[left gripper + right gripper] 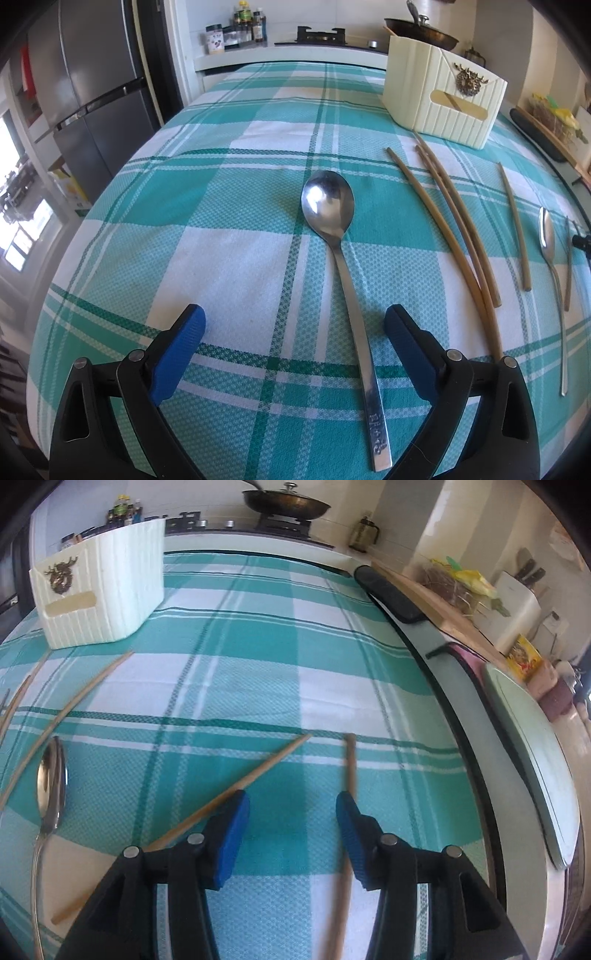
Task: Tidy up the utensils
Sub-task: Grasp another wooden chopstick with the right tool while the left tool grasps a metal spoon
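So on my end both grippers are tipped down at the surface (229, 155), which has a teal and white checked cloth over it. My left gripper (294, 326) hangs low over the cloth with its jaws spread wide, nothing pinched; a big spoon (341, 266) lies flat with its handle running between the blue pads, nearer the right one, bowl pointing away from me. Off to the right of it, a few chopsticks (448, 221) lie loose on the cloth, then a smaller spoon (550, 266) near the edge. The cream utensil holder (443, 99) stands upright at the far right of that view, past the chopstick tips. My right gripper (292, 812) is pitched down the same way, jaws partly apart and gripping nothing, bare cloth between them. Two chopsticks (258, 770) lie splayed in a V here, one passing under the left pad and one under the right, so each sits outside or beneath the pads, not between. The holder shows at the far left of that view, well apart from the gripper.
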`<state>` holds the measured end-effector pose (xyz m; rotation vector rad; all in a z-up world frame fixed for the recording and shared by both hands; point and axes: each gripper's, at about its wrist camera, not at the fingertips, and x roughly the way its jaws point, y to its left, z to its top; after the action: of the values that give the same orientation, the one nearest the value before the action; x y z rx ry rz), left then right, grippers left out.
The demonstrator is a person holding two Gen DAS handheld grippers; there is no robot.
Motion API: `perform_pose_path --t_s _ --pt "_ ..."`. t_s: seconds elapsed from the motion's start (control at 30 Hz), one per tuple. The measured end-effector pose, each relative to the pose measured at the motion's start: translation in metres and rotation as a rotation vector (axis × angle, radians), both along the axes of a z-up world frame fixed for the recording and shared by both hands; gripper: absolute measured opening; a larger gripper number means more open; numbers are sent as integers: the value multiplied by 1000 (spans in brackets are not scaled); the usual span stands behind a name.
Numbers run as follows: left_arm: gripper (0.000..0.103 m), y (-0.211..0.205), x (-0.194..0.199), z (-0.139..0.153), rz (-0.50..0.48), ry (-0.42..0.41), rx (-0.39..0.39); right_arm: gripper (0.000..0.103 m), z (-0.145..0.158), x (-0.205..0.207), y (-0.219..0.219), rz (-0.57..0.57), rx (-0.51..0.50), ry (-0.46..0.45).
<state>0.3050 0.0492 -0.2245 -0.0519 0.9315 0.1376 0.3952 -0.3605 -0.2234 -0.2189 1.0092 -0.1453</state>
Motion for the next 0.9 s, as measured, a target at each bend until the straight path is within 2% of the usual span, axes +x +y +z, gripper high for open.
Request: perform_pose_path --t_s 0.13,0.23,0.37,0.43,0.5,0.57,0.7,0.9 --pt "100 0 0 0 -7 8 3 50 6 -11 -15 -21 37 -3" --pt "102 1 -1 0 -20 19 7 50 0 -26 -32 -26 92 40" --pt "103 6 -2 0 -50 38 14 49 2 -53 -49 -52 121 54" --pt "103 11 -3 1 -63 53 15 47 3 -66 -60 -94 161 57" --pt "103 17 -5 0 -81 76 -2 39 2 -77 -67 -118 194 54" --pt "103 21 -6 1 -106 94 -7 35 3 -85 -69 -121 190 54" --pt "103 30 -5 2 -178 137 0 36 5 -91 -65 -92 188 85" --pt "103 43 7 4 -196 193 4 39 7 -91 -59 -56 178 135"
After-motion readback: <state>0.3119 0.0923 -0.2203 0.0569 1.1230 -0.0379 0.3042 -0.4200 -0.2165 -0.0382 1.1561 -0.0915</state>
